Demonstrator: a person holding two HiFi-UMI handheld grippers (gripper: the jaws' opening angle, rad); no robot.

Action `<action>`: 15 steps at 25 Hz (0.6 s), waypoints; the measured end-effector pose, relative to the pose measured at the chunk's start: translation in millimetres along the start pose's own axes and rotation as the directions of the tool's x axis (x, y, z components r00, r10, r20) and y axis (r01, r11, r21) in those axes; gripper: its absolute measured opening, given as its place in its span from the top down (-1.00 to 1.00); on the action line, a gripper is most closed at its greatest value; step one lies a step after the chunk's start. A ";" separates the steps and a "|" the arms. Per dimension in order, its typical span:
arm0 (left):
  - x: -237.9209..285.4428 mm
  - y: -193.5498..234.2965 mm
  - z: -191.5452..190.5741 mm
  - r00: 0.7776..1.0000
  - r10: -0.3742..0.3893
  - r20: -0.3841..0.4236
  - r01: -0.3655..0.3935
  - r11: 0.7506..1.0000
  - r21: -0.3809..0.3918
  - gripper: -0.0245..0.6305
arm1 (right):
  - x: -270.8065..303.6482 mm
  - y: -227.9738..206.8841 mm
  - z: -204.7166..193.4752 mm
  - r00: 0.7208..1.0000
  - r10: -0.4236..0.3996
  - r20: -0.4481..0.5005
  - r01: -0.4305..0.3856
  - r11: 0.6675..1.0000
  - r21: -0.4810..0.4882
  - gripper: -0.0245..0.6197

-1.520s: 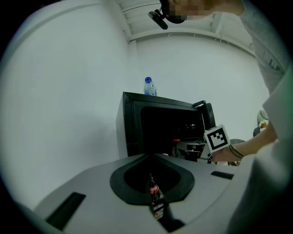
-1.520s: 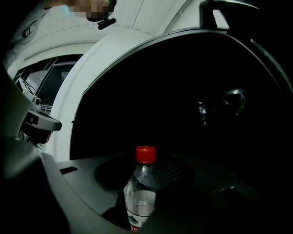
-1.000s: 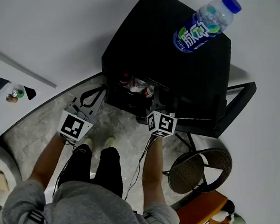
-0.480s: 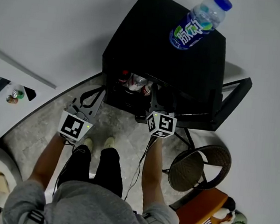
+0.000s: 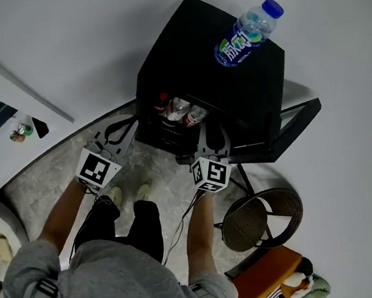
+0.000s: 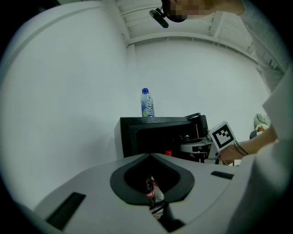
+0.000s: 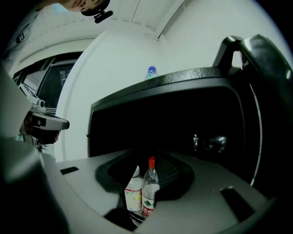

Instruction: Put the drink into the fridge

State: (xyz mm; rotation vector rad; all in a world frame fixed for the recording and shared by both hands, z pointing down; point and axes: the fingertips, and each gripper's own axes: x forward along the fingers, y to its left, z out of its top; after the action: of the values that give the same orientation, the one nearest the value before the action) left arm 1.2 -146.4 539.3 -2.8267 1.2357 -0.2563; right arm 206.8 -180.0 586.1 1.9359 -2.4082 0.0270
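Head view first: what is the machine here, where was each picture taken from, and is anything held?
There is no robot: a person holds a left gripper and a right gripper. The head view looks down from the person's head; the other two pictures come from cameras riding on each gripper. In front stands a black fridge, door open, bottles inside, and a blue-capped drink on top. Nothing is held. The right gripper's jaws have just been closing, on nothing; the bottles seen between them stand inside the fridge.

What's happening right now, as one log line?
drink: bottle upright atop fridge | door: open | right gripper: at opening, jaws just closing, nothing between them | task: pending
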 end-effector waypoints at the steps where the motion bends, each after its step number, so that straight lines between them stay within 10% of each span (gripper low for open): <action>1: -2.3 -1.0 4.7 1.000 -0.003 0.004 0.003 1.000 0.005 0.91 | -5.2 1.9 5.5 1.000 -0.001 0.001 0.001 1.000 -0.002 0.52; 15: -41.2 -0.8 77.0 0.999 -0.001 0.050 0.001 1.000 0.004 0.91 | -67.2 34.2 107.4 0.998 -0.020 0.065 0.020 1.000 0.002 0.75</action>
State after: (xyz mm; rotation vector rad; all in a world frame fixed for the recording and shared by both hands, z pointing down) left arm -12.6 -117.5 458.0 -2.8123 1.2231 -0.1859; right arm 184.6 -112.0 476.1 1.9923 -2.4286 -0.0359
